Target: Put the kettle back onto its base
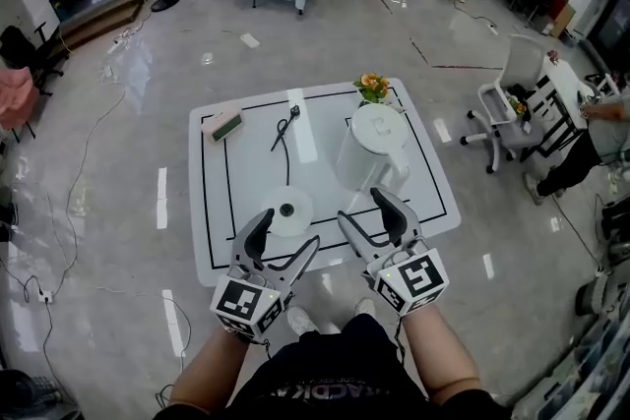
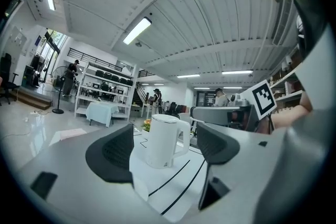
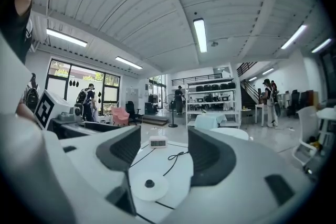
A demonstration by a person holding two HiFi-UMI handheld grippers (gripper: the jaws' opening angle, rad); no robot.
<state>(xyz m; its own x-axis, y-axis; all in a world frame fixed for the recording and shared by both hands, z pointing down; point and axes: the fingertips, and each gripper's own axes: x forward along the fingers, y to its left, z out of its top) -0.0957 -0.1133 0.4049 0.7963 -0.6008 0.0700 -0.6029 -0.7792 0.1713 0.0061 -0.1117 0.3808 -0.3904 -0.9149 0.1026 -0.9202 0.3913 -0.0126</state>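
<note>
Left gripper (image 1: pixel 284 242) and right gripper (image 1: pixel 372 217) sit side by side at the bottom centre of the head view, each held in one of the person's hands above the near edge of a white table (image 1: pixel 212 251). Both have their jaws apart, and nothing is held between them.

The white kettle (image 1: pixel 372 148) stands upright on the table, right of centre in the head view, with its lid closed. It is off its base (image 1: pixel 287 210), a round white disc with a dark centre that lies flat at the lower left of the kettle, with a gap of bare table between the two. A dark cord (image 1: pixel 285 131) runs from the base toward the upper part of the table.

In the left gripper view, the kettle appears in the middle of the frame, framed by the parted jaws but beyond their tips. In the right gripper view, the base lies at the lower centre, also beyond the open jaws.

A small bunch of orange flowers (image 1: pixel 372 86) sits just above the kettle, and a small display unit (image 1: pixel 222 125) lies at the table's upper left.
</note>
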